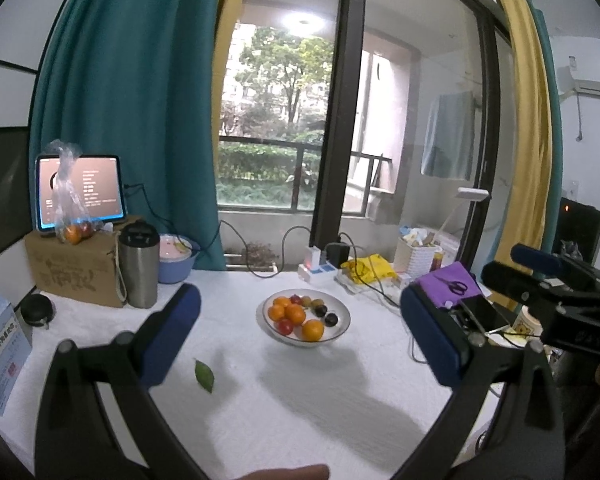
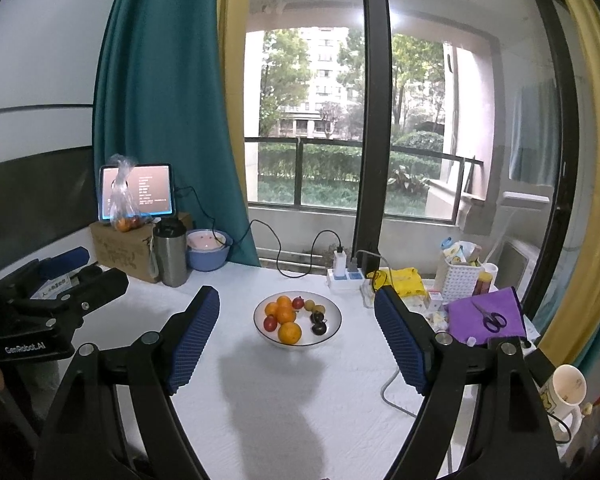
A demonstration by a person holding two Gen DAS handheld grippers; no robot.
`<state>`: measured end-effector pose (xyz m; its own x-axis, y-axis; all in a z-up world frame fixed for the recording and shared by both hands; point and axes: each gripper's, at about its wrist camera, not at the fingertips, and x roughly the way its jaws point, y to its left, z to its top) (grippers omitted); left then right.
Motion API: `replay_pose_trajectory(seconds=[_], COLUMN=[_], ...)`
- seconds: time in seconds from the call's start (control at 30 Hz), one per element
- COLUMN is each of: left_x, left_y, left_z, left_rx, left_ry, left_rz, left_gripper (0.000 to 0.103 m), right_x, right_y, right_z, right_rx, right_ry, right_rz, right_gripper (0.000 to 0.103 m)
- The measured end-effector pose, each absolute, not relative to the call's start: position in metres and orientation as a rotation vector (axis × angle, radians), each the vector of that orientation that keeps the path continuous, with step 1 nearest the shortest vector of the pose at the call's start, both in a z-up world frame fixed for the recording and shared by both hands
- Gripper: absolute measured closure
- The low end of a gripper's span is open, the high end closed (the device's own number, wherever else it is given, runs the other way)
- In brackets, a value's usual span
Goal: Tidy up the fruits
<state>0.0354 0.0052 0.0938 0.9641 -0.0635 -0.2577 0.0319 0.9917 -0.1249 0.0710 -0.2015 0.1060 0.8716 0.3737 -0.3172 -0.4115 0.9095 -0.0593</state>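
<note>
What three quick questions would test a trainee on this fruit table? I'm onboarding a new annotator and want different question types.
1. True or false: the left gripper is shut on an orange.
2. Multiple choice: the scissors lie on A) the cardboard box, B) the purple cloth, C) the bowl.
3. Fill in: a loose green ____ lies on the white table in front of the bowl.

Key
1. False; both it and the right gripper are open and hold nothing.
2. B.
3. Leaf.
</note>
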Motion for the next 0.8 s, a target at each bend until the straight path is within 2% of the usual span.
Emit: replay_pose_trajectory(seconds=[0.8], left_x=[0.0394], left_y=[-0.0029], left_z=[0.0955], left_rx=[-0.118], left_ry=[0.271], left_rz=[-0.063], left_gripper=[0.002], right_x=[0.0731], right_y=[-0.2058], right_z=[0.1021], right_rx=[-0.116], right_ry=[0.318], right_rz=[0.401], right_gripper=[0.02])
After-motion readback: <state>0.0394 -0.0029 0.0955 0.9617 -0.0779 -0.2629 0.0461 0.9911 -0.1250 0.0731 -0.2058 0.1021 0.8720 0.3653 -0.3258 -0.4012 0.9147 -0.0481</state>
